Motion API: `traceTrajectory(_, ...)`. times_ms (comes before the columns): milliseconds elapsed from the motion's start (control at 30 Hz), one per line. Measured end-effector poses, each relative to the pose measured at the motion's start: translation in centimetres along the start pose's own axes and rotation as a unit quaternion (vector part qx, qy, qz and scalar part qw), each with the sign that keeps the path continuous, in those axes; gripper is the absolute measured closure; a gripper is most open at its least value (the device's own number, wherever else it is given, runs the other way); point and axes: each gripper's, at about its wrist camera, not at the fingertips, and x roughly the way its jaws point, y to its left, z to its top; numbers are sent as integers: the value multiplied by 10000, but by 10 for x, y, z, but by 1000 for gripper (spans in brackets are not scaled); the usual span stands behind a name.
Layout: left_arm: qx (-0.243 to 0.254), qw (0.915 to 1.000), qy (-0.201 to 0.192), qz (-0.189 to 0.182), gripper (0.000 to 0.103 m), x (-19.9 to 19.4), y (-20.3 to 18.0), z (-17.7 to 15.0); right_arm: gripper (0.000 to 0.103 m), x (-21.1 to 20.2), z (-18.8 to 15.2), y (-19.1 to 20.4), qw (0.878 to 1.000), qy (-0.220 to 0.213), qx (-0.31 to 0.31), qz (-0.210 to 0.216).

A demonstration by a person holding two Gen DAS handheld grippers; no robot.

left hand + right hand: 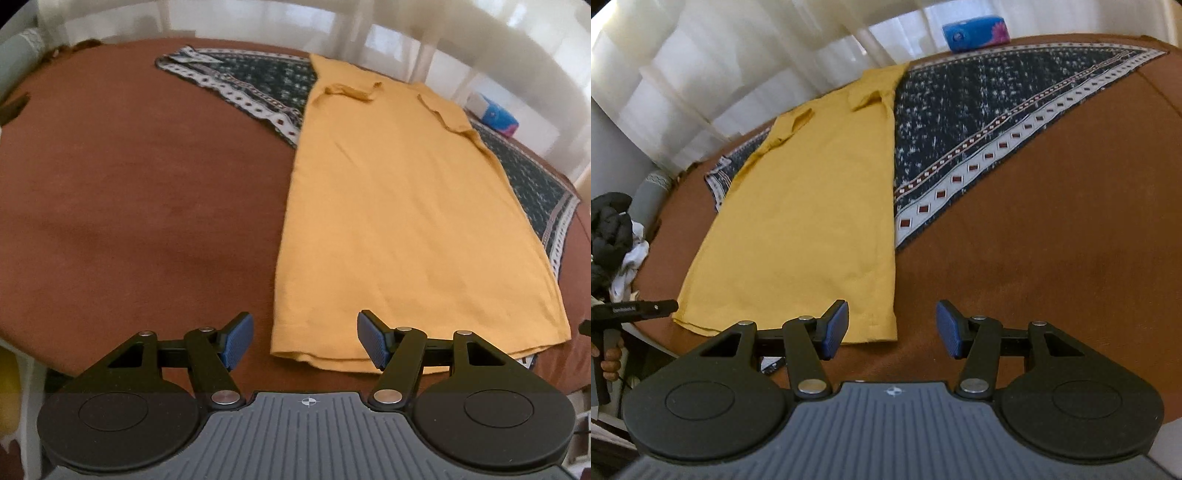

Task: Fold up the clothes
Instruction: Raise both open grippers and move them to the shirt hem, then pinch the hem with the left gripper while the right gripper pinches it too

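The mustard-yellow cotton shirt [402, 221] lay as a long narrow panel across the dark patterned cloth [979, 122] on the brown table [129, 184]. The left gripper [305, 341] and right gripper [892, 329] hovered wide open and empty at its near hem corners, apparently placed to grasp them.

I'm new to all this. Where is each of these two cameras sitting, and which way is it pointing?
Left wrist view: sits on the left gripper, looking forward past its open fingers at the near left corner of the yellow garment on the brown surface.
Right wrist view: sits on the right gripper, open, aimed at the garment's near right corner; a hand holding the other tool shows at far left.
Both share the yellow garment, the patterned cloth under it and a blue box beyond.
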Motion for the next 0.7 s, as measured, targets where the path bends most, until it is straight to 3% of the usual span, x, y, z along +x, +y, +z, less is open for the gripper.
traceTrajectory(133,-78,9996,209,-185,39,9,1,-5,45,9,-4,1,9999,121,-30,-16)
traceTrajectory(400,-264,9993,215,-157,37,13,3,-4,46,22,-2,5,9994,278,34,195)
traceTrajectory(500,-351,9990,231,-150,41,14,5,-3,56,28,0,6,9990,345,128,245)
traceTrajectory(567,-408,9988,242,-146,52,15,6,-2,72,30,1,5,9986,397,220,279)
traceTrajectory(600,-437,9986,248,-144,82,15,6,-1,76,31,2,5,9983,440,244,302)
traceTrajectory(633,-466,9985,253,-142,99,15,7,-1,89,31,3,4,9979,485,265,325)
traceTrajectory(700,-509,9982,254,-195,100,14,9,0,94,30,4,1,9966,587,351,470)
